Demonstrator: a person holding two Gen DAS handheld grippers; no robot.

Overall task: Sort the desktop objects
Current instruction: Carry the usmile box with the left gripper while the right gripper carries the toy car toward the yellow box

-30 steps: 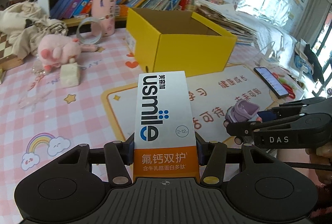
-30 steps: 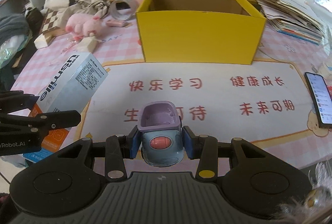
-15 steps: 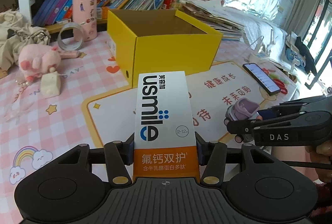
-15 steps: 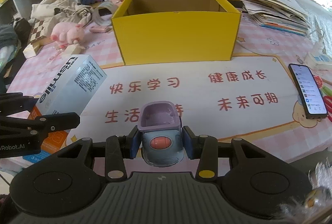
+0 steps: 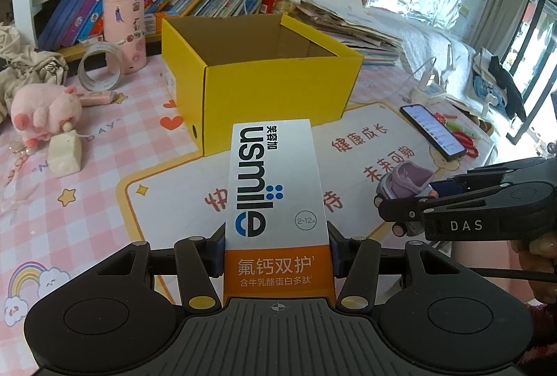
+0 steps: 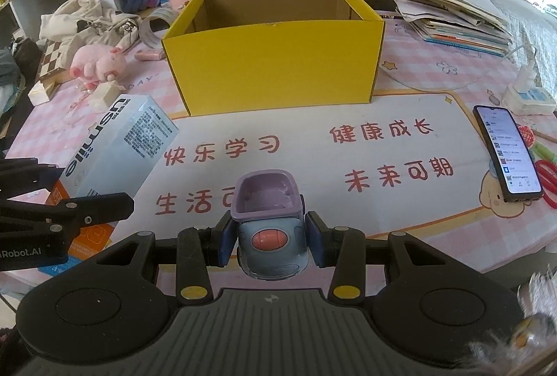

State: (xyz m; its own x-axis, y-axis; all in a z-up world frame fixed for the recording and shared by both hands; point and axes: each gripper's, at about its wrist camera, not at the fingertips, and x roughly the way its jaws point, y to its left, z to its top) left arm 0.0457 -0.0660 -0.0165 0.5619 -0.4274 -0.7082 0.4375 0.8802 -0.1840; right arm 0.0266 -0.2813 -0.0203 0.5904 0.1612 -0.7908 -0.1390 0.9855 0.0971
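My left gripper (image 5: 276,252) is shut on a white and orange usmile toothpaste box (image 5: 275,188), held above the mat and pointing at the open yellow cardboard box (image 5: 264,76). The toothpaste box also shows in the right wrist view (image 6: 118,149). My right gripper (image 6: 268,242) is shut on a small purple and blue toy car (image 6: 268,222), held above the mat in front of the yellow box (image 6: 275,62). The toy car and right gripper show in the left wrist view (image 5: 403,184). The yellow box looks empty inside.
A smartphone (image 6: 506,153) lies on the mat's right edge. A pink plush pig (image 5: 41,111), a white block (image 5: 64,151), a tape roll (image 5: 99,71) and a pink canister (image 5: 125,28) sit left of the box. Books and stacked papers (image 6: 449,10) line the back.
Both grippers have drawn back and up from the yellow box with their loads still held; the left view has swung so the box sits more centred.
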